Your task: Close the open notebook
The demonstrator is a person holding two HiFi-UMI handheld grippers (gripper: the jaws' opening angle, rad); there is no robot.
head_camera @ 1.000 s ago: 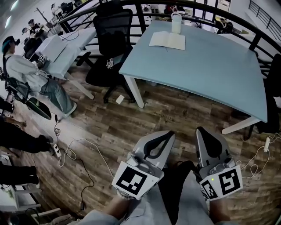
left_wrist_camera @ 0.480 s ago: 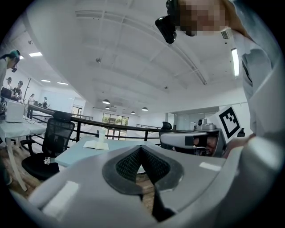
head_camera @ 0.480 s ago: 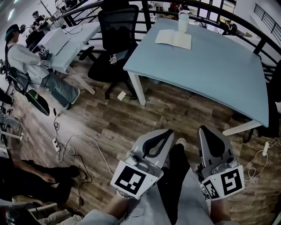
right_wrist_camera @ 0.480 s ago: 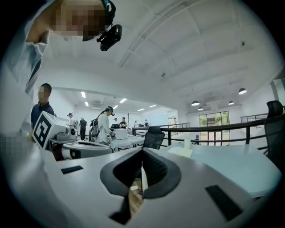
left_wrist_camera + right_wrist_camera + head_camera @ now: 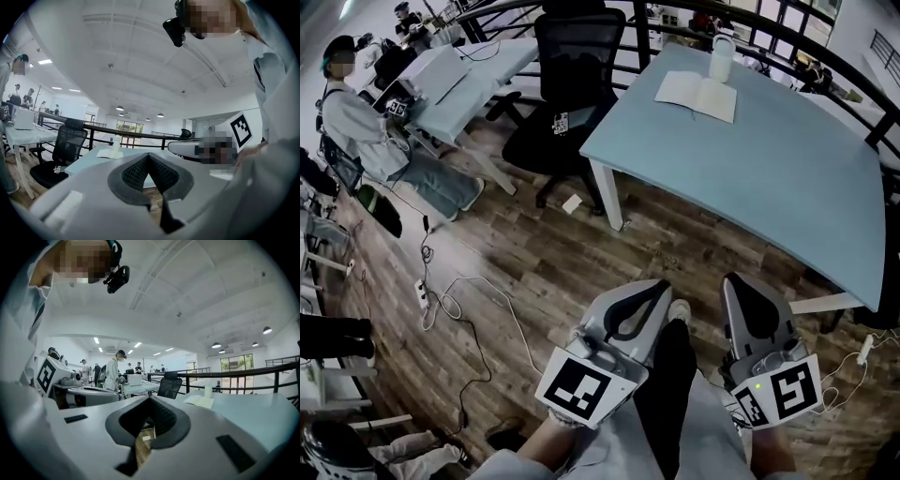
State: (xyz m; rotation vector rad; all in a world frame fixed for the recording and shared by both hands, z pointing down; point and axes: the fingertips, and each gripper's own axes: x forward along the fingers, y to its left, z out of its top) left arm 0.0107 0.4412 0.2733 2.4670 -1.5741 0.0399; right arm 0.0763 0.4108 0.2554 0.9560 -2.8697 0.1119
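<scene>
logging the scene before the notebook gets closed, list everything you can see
table: one, light blue, upper right
notebook: one, white, open, far end of that table
cup: one, white, upright behind the notebook
office chair: one, black, left of the table
second table: one, pale, upper left
seated person: one, pale top, far left
cables: several, white and black, on the wooden floor
left hand-held gripper: grey, shut, empty, bottom centre
right hand-held gripper: grey, shut, empty, beside it
</scene>
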